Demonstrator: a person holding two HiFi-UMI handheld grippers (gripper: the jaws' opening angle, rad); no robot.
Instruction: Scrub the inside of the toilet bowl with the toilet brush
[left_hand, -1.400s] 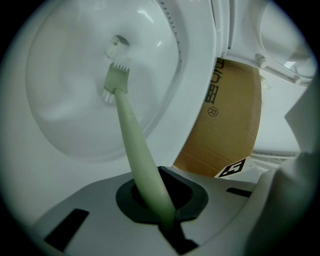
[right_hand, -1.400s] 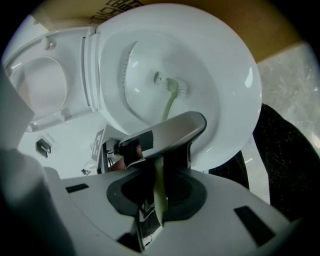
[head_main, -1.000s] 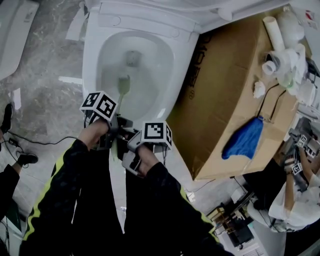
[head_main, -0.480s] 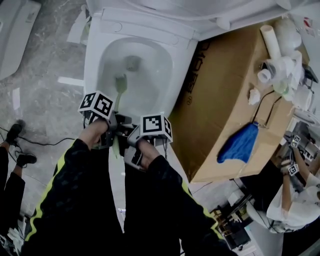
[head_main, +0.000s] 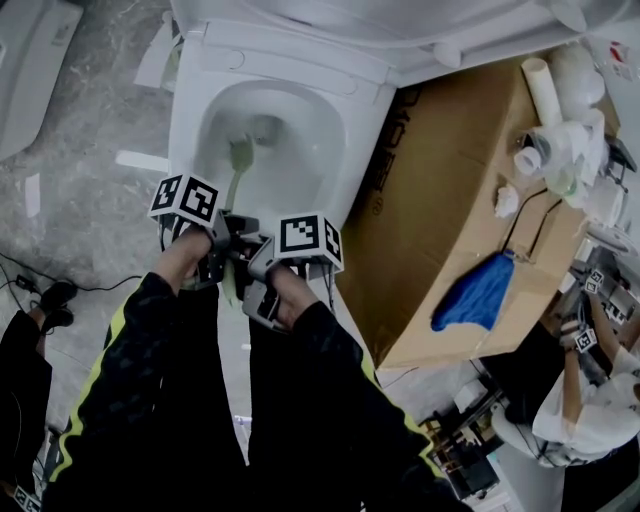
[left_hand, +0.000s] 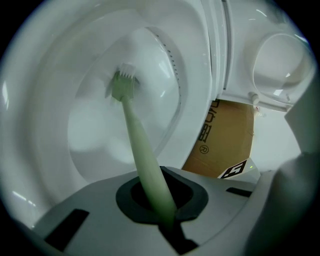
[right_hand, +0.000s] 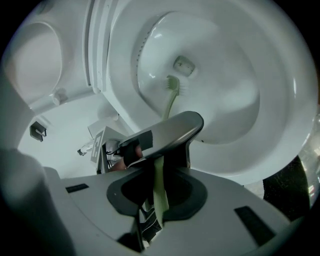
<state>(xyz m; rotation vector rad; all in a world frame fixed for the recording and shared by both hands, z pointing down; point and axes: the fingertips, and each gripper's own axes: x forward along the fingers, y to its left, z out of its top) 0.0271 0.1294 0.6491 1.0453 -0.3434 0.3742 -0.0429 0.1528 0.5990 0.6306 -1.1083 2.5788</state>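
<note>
Marble floor (head_main: 90, 130), toilet bowl (head_main: 185, 120), brush (head_main: 240, 152) inside, left tool (left_hand: 165, 220), right tool (right_hand: 157, 200) gripping it

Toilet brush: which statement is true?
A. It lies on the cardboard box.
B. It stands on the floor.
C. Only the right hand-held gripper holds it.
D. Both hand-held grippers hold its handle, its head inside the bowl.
D: the toilet brush is clamped by the left hand-held gripper and the right hand-held gripper, its head inside the toilet bowl.
</note>
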